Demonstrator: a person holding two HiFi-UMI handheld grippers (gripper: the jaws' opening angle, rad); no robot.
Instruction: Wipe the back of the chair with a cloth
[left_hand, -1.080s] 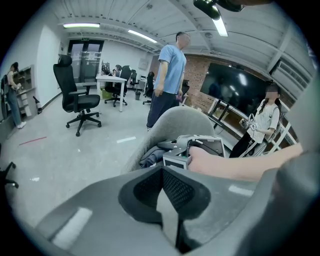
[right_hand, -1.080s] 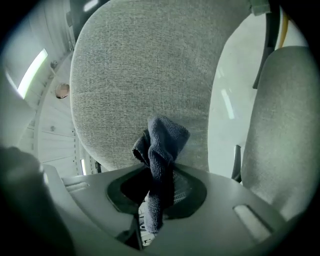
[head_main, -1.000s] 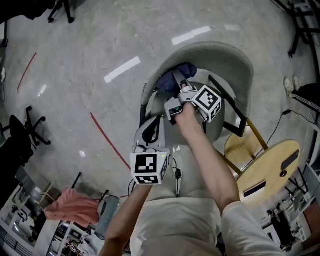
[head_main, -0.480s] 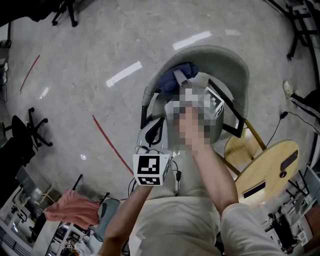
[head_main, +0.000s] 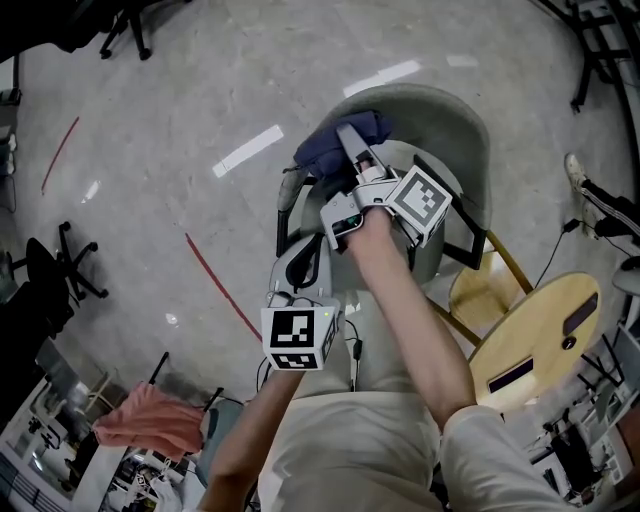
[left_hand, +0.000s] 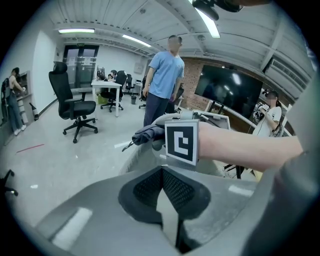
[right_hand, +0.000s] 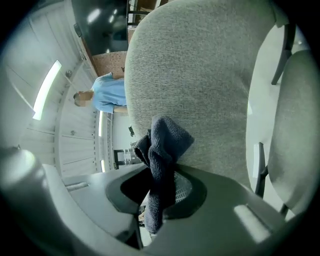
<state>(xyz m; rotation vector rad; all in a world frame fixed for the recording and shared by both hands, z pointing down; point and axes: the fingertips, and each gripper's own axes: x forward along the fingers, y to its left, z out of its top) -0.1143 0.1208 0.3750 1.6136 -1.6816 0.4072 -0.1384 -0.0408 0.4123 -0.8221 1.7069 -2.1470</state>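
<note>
Two grippers: the right gripper (right_hand: 161, 197) pinches the soft, floppy cloth (right_hand: 164, 145) mid-bunch against the chair back (right_hand: 200, 70), near its 11 o'clock rim. The left gripper (left_hand: 162, 175) has its fingers (left_hand: 145, 189) pressed together, empty. The cloth's probably light; grip the bunch.

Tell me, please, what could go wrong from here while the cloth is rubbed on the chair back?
The right gripper pinches only a fold of the dark cloth; dragging on the fabric chair back could pull it free.
The cloth is bunched, so the fingers might scrape the upholstery instead.
The left gripper is shut on nothing and steadies nothing; the chair may shift.
</note>
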